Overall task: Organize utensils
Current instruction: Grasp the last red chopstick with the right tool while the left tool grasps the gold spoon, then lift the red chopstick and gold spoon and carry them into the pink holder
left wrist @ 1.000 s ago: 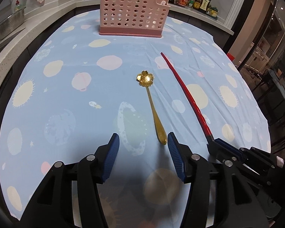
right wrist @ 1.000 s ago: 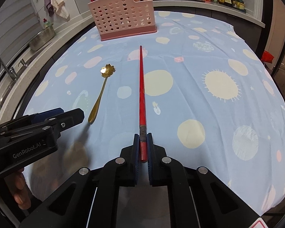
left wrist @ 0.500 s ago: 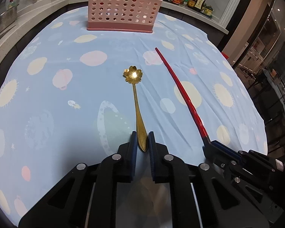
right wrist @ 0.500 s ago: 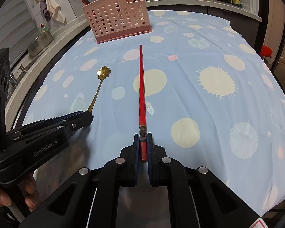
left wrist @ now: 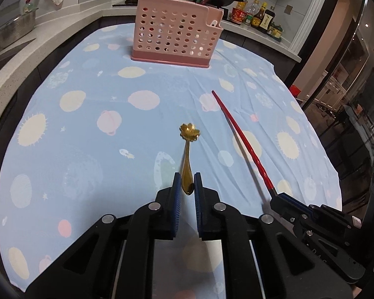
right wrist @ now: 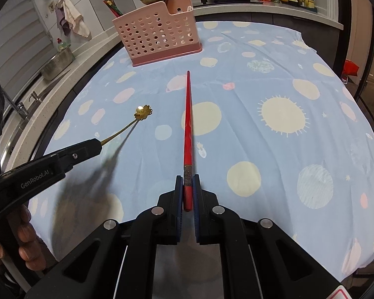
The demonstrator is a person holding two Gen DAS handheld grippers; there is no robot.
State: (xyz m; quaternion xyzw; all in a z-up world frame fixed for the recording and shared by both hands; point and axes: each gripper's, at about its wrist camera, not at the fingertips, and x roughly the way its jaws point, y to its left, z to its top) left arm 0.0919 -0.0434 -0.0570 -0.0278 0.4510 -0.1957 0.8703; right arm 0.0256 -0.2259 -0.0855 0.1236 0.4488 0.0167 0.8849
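The left gripper (left wrist: 187, 186) has just been closing: a second ago its blue pads stood wide apart either side of the gold spoon (left wrist: 188, 157), and now they pinch the spoon's handle end, low in the centre of the left wrist view. The spoon has come up off the cloth; in the right wrist view it juts from the gripper at centre left, its flower-shaped bowl in the air with a blurred shadow beneath. The spoon looks secured and ready to carry.

The right gripper (right wrist: 187, 191), bottom centre of its own view, is pressed together on the butt of a red chopstick (right wrist: 187, 129), which points up the frame toward the pink utensil holder (right wrist: 157, 35) at upper centre. The holder stands on the blue planet-patterned tablecloth (right wrist: 274, 149), well apart from both grippers, with chopsticks already in it
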